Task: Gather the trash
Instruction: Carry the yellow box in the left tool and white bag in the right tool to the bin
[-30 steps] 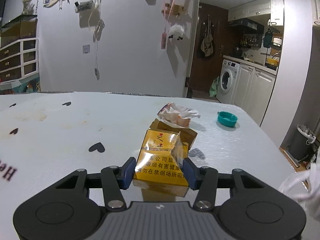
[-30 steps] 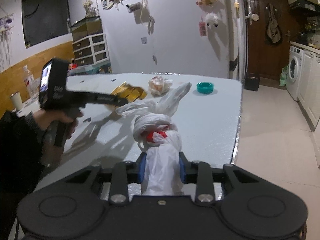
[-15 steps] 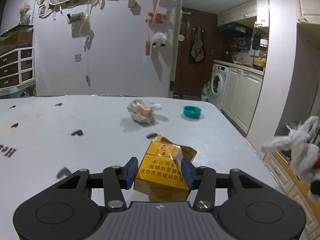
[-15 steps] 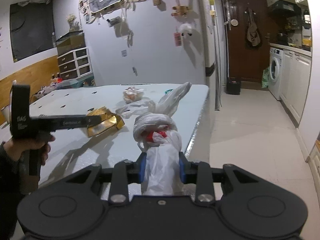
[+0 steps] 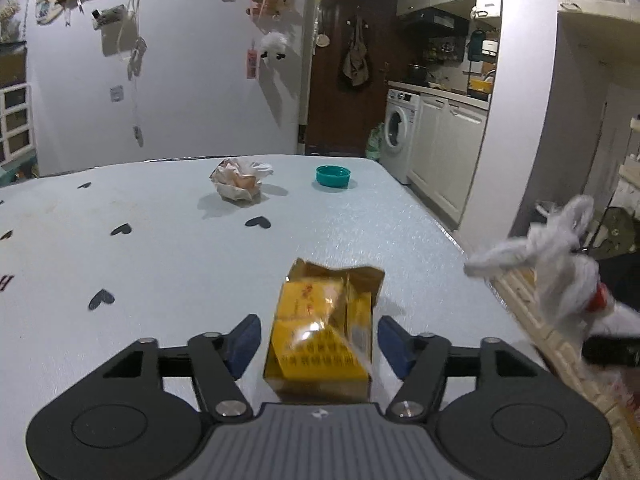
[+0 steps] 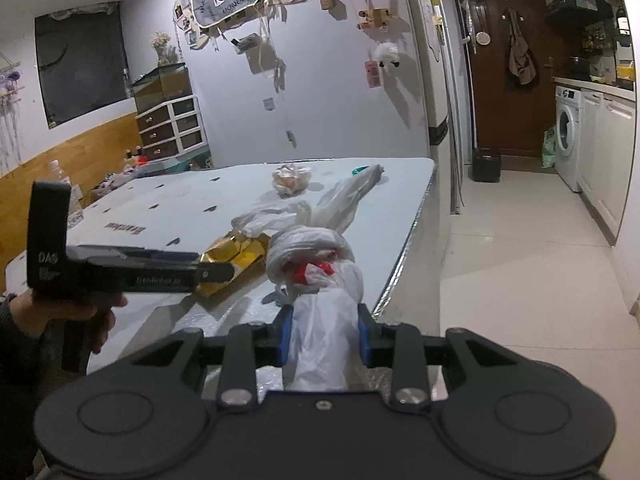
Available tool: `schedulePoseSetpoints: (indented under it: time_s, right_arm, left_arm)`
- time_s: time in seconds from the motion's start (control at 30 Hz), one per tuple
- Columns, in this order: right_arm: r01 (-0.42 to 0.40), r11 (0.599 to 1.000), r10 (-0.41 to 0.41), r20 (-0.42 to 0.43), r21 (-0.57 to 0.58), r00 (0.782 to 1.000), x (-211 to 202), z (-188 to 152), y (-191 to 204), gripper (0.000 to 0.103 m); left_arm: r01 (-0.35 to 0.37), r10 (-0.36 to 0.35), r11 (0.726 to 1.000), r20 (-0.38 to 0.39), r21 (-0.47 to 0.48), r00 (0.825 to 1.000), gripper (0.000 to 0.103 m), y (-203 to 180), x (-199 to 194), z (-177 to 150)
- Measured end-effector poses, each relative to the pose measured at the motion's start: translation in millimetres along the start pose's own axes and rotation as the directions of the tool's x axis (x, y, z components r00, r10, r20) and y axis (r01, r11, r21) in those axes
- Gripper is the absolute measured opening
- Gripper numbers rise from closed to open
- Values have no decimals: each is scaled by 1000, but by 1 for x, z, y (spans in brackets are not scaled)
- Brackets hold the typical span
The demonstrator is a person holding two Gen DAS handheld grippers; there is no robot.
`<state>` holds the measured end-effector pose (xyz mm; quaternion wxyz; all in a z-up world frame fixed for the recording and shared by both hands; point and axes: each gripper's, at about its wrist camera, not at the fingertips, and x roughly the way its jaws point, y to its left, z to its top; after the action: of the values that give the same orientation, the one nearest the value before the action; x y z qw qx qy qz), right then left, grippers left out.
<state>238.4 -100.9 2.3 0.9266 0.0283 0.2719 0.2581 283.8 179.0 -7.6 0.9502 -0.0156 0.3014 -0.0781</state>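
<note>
Left tongs (image 5: 318,342) opening around the yellow pack (image 5: 324,340), right tongs (image 6: 323,334) clamped on the knotted bag (image 6: 320,320)

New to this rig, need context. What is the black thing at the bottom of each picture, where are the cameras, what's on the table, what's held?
No robot: a person holds a two-finger gripper in each hand, each with a fisheye camera looking along its fingers. The black shape is the gripper itself. In the left wrist view the left gripper is opening its jaws; the yellow pack sits between them, pads clear of it. In the right wrist view the right gripper clamps a knotted white bag. On the table lie a crumpled wrapper and a teal cap.
</note>
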Motion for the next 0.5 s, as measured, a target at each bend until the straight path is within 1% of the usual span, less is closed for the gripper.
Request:
schedulePoseSetpoints:
  time_s: [0.1,0.17,0.33,0.4,0.43,0.5]
  right_arm:
    - [-12,1000,12,3,7,1000,-5,-3,0,33]
    - [-16,1000,16,4,12,1000,-8,-6,-2,33]
    - [-18,1000,18,5,20,1000,-13,-8,-6,33]
    - [-16,1000,16,5,24,1000,-14,-9,-7,33]
    - [-16,1000,16,5,25,1000,-14,-9,-9,33]
    - [-14,1000,14,5,27,1000,-15,-8,-10,33]
  left_arm:
    - [31,-32,999,-36,-27,999,69,10,10,13]
    - [40,-41,999,-85,-22,996,69,12,21,20]
    - [66,-55,996,-186,53,981,69,-2,41,26]
    - [55,-34,994,-216,94,976,69,-9,46,24]
    - [37,-8,990,-212,135,977,70,-14,47,22]
    - [38,-9,990,-207,134,978,62,-17,46,21]
